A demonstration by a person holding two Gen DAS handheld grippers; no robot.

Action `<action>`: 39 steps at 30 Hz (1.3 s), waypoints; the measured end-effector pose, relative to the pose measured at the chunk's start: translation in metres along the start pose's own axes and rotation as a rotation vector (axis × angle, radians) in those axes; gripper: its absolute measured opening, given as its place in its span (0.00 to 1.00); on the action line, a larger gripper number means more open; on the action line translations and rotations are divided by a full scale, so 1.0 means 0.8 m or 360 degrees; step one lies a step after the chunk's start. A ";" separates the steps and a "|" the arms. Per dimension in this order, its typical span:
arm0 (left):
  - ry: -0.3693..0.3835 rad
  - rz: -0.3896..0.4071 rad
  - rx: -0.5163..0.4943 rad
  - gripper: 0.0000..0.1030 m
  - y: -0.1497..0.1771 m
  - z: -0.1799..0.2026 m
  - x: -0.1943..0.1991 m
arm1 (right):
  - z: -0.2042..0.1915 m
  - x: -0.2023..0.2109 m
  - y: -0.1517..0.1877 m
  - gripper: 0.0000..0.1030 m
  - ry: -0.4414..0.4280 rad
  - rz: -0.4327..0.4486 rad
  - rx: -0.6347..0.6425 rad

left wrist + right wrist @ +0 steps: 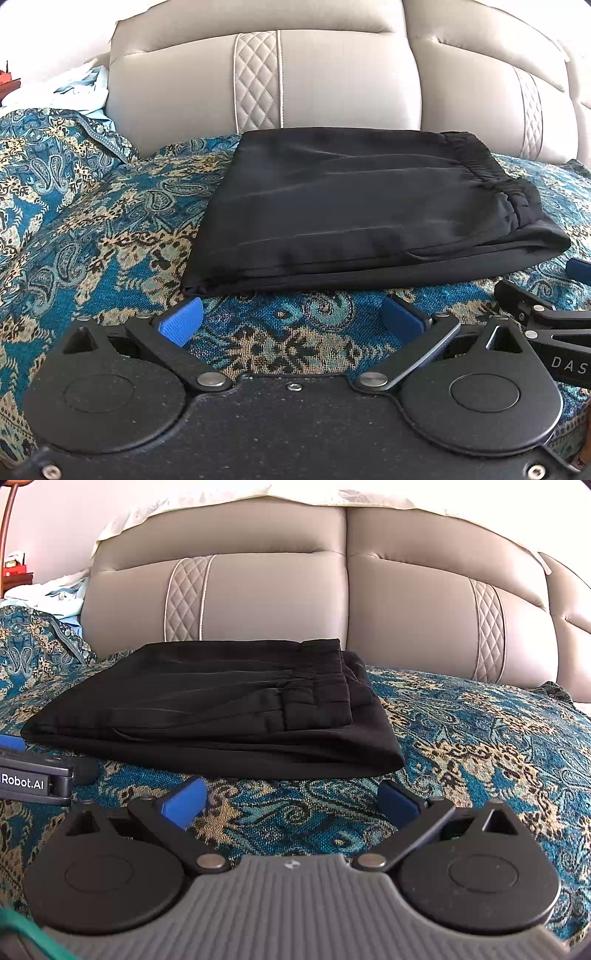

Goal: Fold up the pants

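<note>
The pants (369, 206) lie folded in a flat black rectangle on the bedspread (92, 221), waistband gathered at the right end, smooth sheen elsewhere. Patterned teal cloth runs bare on every side — widest to the right. Both grippers, left (291, 319) and right (291, 801), sit just short of the near edge, blue pads spread wide, holding nothing. A padded beige headboard (277, 598) rises behind.

The pants (354, 206) are plain black. The bedspread (92, 229) under them carries a paisley pattern in teal, tan and black. The headboard (332, 81) is grey-beige with paler diamond-quilted strips. Both the left gripper (291, 317) and the right gripper (291, 801) have blue pads (181, 317) on black arms.
</note>
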State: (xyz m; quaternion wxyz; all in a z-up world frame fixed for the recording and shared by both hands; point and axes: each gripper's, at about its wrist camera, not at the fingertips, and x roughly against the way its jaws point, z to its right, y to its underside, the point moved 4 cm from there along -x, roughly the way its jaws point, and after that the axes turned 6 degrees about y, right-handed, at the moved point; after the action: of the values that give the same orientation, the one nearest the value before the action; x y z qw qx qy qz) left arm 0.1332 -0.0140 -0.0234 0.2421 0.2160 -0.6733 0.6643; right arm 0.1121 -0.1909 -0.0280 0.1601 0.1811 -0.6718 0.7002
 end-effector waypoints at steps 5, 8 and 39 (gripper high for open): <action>0.0002 0.0017 -0.0005 1.00 0.002 0.001 0.002 | 0.000 0.000 0.000 1.00 0.0002 0.0000 0.0001; 0.0004 0.0023 -0.0006 1.00 0.002 0.001 0.002 | 0.000 0.000 0.000 1.00 0.0000 0.0000 -0.0001; -0.0002 0.0053 -0.0004 1.00 0.004 0.002 0.004 | -0.001 0.000 0.001 1.00 0.0002 0.0003 -0.0002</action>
State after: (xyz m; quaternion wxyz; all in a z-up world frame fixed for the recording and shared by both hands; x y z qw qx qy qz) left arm 0.1285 -0.0156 -0.0239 0.2307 0.2048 -0.6779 0.6673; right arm 0.1121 -0.1899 -0.0285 0.1602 0.1799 -0.6724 0.6999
